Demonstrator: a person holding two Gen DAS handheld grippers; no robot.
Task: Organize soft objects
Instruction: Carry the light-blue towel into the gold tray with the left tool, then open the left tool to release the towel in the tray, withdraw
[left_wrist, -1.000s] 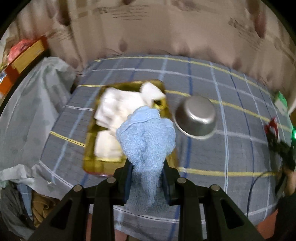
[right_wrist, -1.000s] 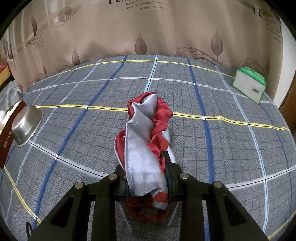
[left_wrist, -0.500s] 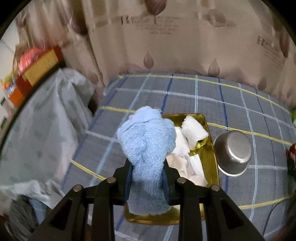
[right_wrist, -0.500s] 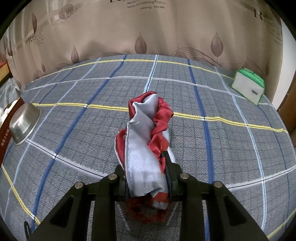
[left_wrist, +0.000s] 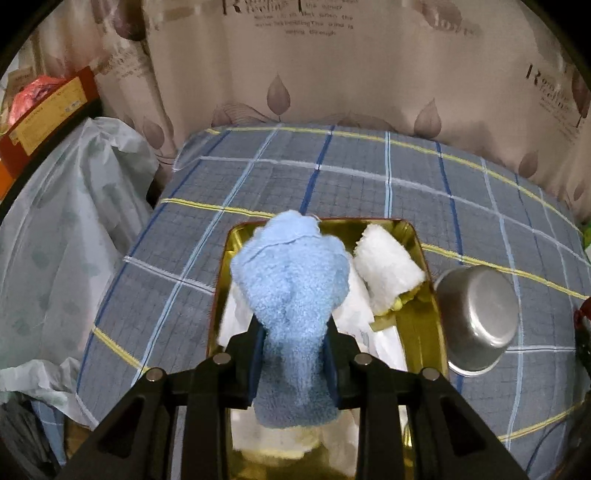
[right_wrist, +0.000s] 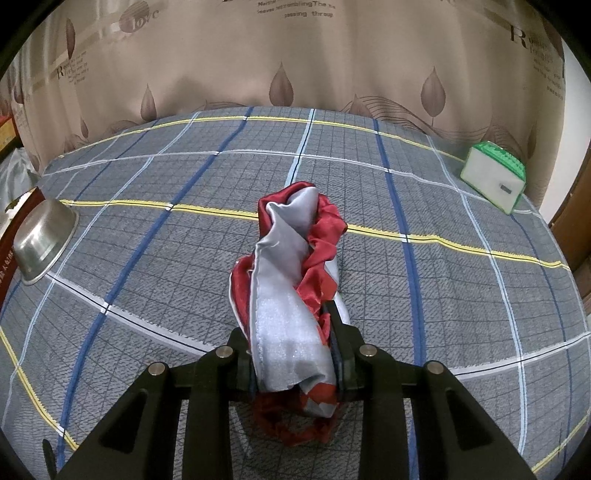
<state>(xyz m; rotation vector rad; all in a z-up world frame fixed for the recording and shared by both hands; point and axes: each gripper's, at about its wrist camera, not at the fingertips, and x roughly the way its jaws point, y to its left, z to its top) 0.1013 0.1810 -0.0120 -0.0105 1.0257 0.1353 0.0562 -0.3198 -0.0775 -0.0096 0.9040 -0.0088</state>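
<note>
On my left wrist view the left gripper (left_wrist: 293, 354) is clamped narrow on a blue towel (left_wrist: 291, 295), its 2 jaws pressing the fluffy cloth from either side at the lower centre of the frame, with the bunched top of the towel rising toward the middle. Behind and below it I see a gold tray (left_wrist: 424, 317) sitting on the plaid cloth (left_wrist: 332, 177), and the towel hangs over the tray's left half. Inside the tray there is a rolled white towel (left_wrist: 388, 267) toward its upper right corner and flatter white cloths (left_wrist: 354, 314) underneath. Just right of the tray a steel bowl (left_wrist: 480, 314) lies tipped on its side, touching or nearly touching the tray's edge; I cannot tell which. A pale plastic sheet (left_wrist: 66, 221) fills the left of the frame, and a leaf-print curtain (left_wrist: 332, 74) runs across the top. On my right wrist view the right gripper (right_wrist: 295, 345) is closed narrow on a red and silver scarf (right_wrist: 291, 266), which stands bunched between the jaws at the centre of the frame and trails a red edge below them onto the plaid cloth. The steel bowl shows at the left edge, and a green and white pouch (right_wrist: 493, 175) sits well apart at the upper right.
</note>
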